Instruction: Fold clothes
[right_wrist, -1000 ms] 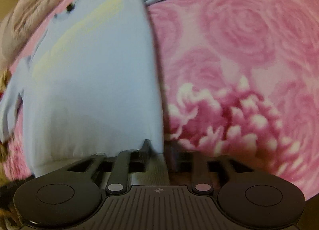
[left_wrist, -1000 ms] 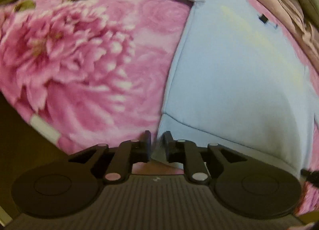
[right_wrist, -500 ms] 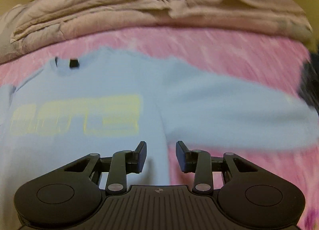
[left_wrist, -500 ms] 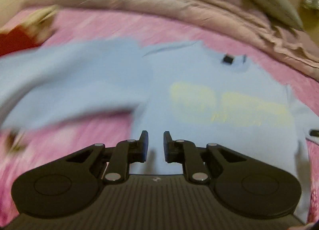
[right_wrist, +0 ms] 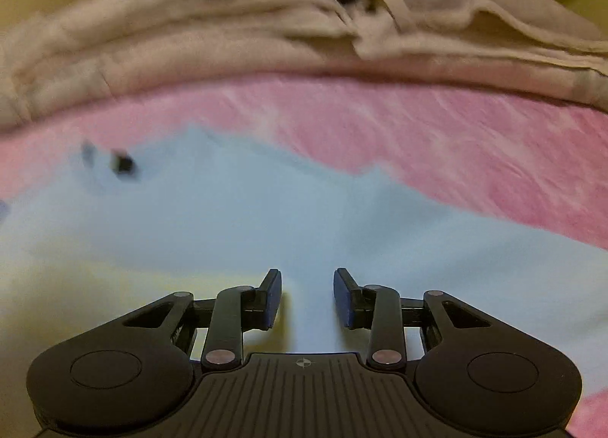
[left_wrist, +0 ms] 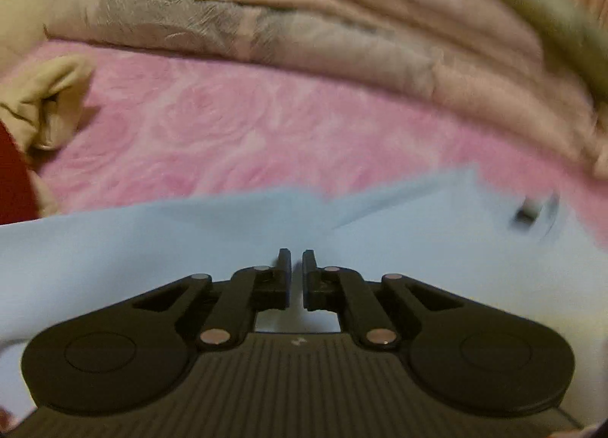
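A light blue shirt (left_wrist: pixel 399 248) lies spread flat on the pink floral bedspread (left_wrist: pixel 212 134), with a heap of beige bedding (left_wrist: pixel 361 42) piled along the far edge. The left gripper (left_wrist: pixel 296 261) hovers low over the shirt, its jaws nearly together with a thin slit between them and no cloth in it. The right gripper (right_wrist: pixel 307 282) stands parted wider, also empty, above the same shirt (right_wrist: pixel 266 217).

Only the right view shows pale yellow print (right_wrist: pixel 95 278) on the chest, smeared by blur, so it may be lettering. Only the left view shows a crumpled tan cloth (left_wrist: pixel 49 103) and something dark red (left_wrist: pixel 13 175) at the bed's side. Both catch the small dark neck label (left_wrist: pixel 528 213).
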`<state>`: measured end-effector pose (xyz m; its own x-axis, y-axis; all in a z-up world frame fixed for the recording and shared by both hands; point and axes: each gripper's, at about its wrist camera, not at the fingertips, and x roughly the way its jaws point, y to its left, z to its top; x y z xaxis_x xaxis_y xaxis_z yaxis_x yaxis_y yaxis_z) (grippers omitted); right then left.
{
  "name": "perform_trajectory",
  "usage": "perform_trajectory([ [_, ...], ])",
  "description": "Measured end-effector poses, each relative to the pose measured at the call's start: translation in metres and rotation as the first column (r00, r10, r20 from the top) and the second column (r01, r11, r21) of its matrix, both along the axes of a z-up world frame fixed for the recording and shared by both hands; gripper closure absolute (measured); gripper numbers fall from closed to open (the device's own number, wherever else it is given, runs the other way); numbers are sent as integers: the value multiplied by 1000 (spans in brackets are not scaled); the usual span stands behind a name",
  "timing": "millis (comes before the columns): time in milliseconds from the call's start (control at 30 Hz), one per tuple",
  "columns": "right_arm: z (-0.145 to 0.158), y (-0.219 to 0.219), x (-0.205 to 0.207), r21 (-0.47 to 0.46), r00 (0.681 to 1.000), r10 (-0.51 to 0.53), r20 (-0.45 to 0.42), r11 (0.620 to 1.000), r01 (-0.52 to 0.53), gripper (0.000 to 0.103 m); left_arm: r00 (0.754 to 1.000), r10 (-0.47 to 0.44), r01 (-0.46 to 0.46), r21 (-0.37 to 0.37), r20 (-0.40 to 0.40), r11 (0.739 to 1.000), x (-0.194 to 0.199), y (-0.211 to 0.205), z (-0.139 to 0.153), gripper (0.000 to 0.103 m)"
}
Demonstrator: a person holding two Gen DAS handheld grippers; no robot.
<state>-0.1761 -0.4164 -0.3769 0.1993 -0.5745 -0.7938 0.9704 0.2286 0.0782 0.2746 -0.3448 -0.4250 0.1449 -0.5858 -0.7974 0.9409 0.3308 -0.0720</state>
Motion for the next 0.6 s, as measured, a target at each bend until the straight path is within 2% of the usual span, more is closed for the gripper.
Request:
perform_trajectory([
  [67,-4,-11,15,7,999,50,6,999,-50,68,1000,-22,22,-8,-5,1000,-4,-16,-6,100],
  [167,-30,-41,34,21,995,83,-55,996,-82,68,998,-55,54,-21,-12,998,-11,-39,-15,99],
  [267,-45,-80,30,-35,999,14,-44,999,-16,68,996,-88,87,-34,-18,996,-17,-62,-24,100],
  [400,-33,-118,15,-34,995,-100,18,994,101,67,992,-121,119,-54,-32,991,-26,-84,-29,100],
  [500,-11,-109,5,-45,993,-109,50,993,111,67,991,-117,112,-76,-60,991,-31,-72,-12,98],
  [600,6,-61,-1,-19,996,-59,65,998,61,67,988,-130,123,-81,-85,989,-42,-50,3,98],
])
